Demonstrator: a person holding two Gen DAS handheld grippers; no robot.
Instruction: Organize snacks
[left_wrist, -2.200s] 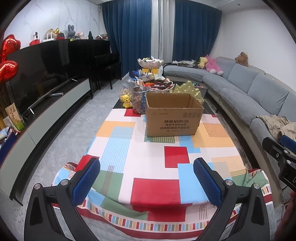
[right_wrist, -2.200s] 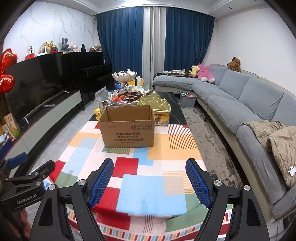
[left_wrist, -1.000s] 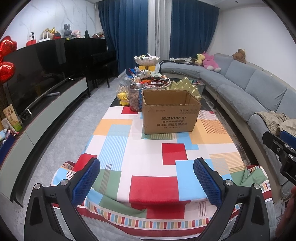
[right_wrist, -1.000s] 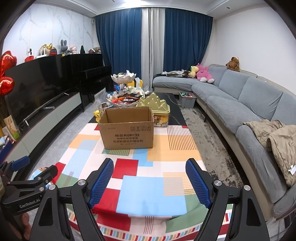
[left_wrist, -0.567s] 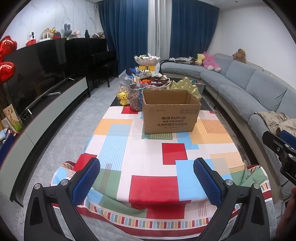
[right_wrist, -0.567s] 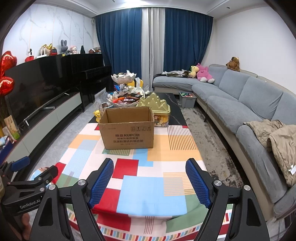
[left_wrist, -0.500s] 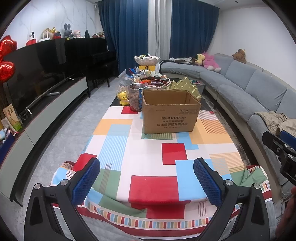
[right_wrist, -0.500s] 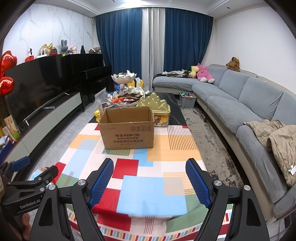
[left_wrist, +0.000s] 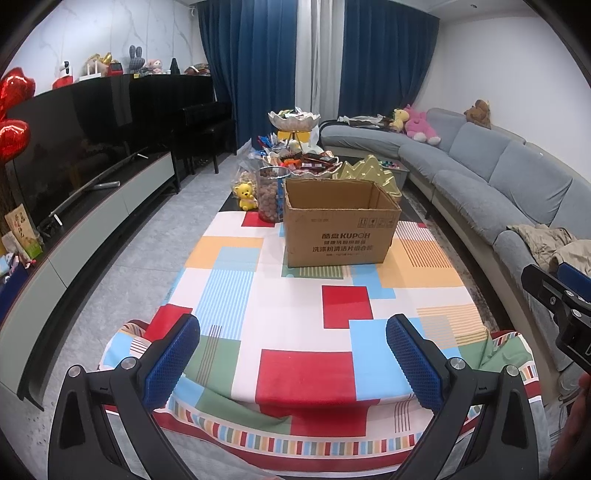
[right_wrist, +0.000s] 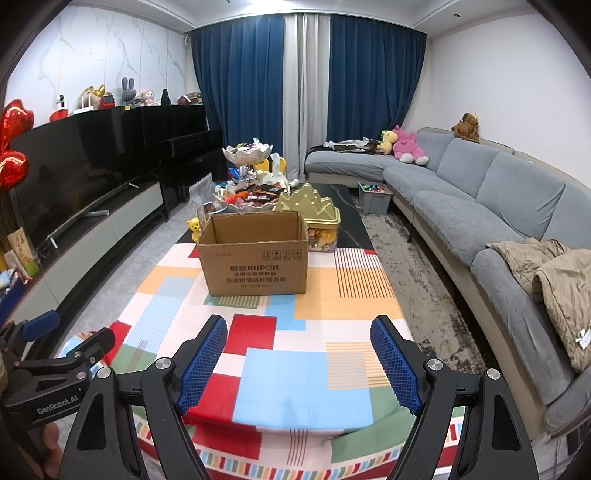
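An open cardboard box (left_wrist: 338, 221) (right_wrist: 255, 254) stands on the far half of a table under a colourful checked cloth (left_wrist: 295, 314) (right_wrist: 295, 332). Behind the box lie heaped snack packets in a dish (left_wrist: 303, 164) (right_wrist: 247, 197), a jar of nuts (left_wrist: 269, 192), a gold tin (left_wrist: 369, 173) (right_wrist: 310, 210) and a raised bowl (left_wrist: 293, 120) (right_wrist: 247, 153). My left gripper (left_wrist: 293, 354) hovers open over the table's near edge, holding nothing. My right gripper (right_wrist: 299, 358) is open too, also at the near edge, with nothing between its blue pads.
A grey sofa (right_wrist: 480, 206) with a beige jacket (right_wrist: 554, 273) runs along the right. A dark TV and low cabinet (left_wrist: 74, 192) line the left wall. A yellow bear toy (left_wrist: 245, 195) sits left of the jar. Grey floor lies between table and cabinet.
Since the oldest frames both views pulled back slightly, so the box looks a bit farther. Over the last second nothing has moved; both grippers stay open.
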